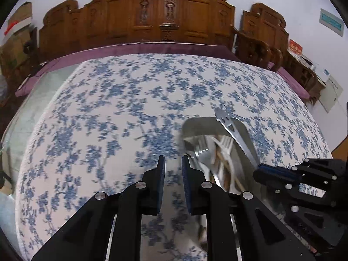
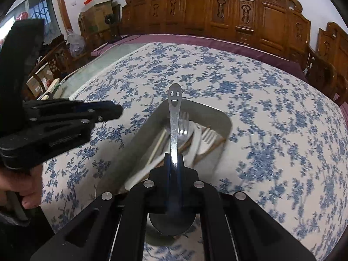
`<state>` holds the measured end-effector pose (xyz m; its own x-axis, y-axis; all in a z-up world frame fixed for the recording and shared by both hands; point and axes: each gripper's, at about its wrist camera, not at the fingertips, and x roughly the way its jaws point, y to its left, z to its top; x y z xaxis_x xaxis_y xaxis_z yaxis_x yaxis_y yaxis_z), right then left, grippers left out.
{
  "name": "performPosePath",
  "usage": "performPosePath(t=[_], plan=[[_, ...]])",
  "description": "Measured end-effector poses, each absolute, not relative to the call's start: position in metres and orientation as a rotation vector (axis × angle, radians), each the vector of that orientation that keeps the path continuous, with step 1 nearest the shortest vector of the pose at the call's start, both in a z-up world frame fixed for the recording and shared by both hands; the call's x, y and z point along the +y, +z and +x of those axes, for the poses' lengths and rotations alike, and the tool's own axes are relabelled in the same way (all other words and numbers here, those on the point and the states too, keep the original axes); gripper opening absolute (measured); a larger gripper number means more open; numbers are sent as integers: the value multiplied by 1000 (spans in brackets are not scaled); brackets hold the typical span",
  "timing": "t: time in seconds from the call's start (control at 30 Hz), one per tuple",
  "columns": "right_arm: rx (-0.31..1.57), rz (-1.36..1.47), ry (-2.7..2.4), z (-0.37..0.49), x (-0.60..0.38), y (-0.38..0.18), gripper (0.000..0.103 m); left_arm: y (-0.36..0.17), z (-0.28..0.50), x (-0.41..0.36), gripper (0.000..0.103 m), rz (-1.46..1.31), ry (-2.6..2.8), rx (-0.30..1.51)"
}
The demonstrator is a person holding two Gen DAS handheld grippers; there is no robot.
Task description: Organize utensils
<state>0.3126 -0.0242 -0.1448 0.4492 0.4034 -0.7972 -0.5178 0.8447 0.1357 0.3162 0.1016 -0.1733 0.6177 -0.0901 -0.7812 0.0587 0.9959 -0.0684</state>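
Note:
My right gripper (image 2: 173, 158) is shut on a steel spoon (image 2: 174, 117) with a smiling face on its handle end; the bowl sits behind the fingers and the handle points forward over a grey tray (image 2: 219, 117). The tray holds forks, a white utensil and chopsticks (image 2: 202, 139). In the left wrist view the tray (image 1: 195, 124) lies right of my left gripper (image 1: 173, 163), which is open and empty above the cloth. The spoon (image 1: 235, 130) and the right gripper (image 1: 264, 170) show there too.
The table carries a white cloth with blue flowers (image 1: 121, 100). Carved wooden chairs (image 1: 165, 15) stand along the far edge, and cardboard boxes (image 2: 100, 6) are stacked at the far left. A purple cover (image 1: 152, 49) borders the cloth.

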Motion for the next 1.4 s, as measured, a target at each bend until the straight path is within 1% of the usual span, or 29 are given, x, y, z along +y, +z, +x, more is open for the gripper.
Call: performPosePath(t=[0.3,0.47,0.6,0.63,0.67,0.7,0.8,1.0,1.1,1.17,1.2,1.23,1.27,1.3,1.33,1.37,1.4], plan=[[1014,-76,526,326,-17,-175,7,-168,311,115,15,-37,-68,891],[1027,-56,529,327,-20,-182,8,-168,308,113,15,-40,-72,890],[1015,-34,571,324,-22,-180,8,-166,304,109,16,-39,-74,885],[1011,-32,579,324,-22,-179,8,-165,303,109,18,-38,-72,883],[1006,-29,586,322,-23,-177,9,-164,302,108,20,-37,-71,881],[997,-25,595,321,-24,-174,14,-162,300,107,20,-36,-70,878],[976,-20,603,319,-25,-167,16,-159,297,105,21,-36,-71,876],[944,-38,594,309,-32,-147,17,-144,286,98,21,-28,-66,857],[914,-32,574,297,-47,-129,24,-131,277,95,28,-32,-63,834],[886,-33,560,287,-59,-116,27,-122,270,92,32,-35,-66,818],[874,-36,551,282,-63,-109,32,-118,268,90,34,-36,-67,813],[857,-36,537,275,-71,-100,40,-112,263,87,36,-35,-69,803],[845,-34,525,270,-77,-93,45,-108,260,84,36,-36,-72,795],[828,-32,508,263,-84,-85,53,-103,256,82,37,-37,-77,787],[815,-30,495,259,-89,-80,60,-96,250,77,44,-37,-82,774],[799,-26,478,252,-97,-71,63,-91,246,73,55,-37,-84,763],[791,-24,471,249,-102,-67,67,-86,241,69,59,-35,-86,748]])
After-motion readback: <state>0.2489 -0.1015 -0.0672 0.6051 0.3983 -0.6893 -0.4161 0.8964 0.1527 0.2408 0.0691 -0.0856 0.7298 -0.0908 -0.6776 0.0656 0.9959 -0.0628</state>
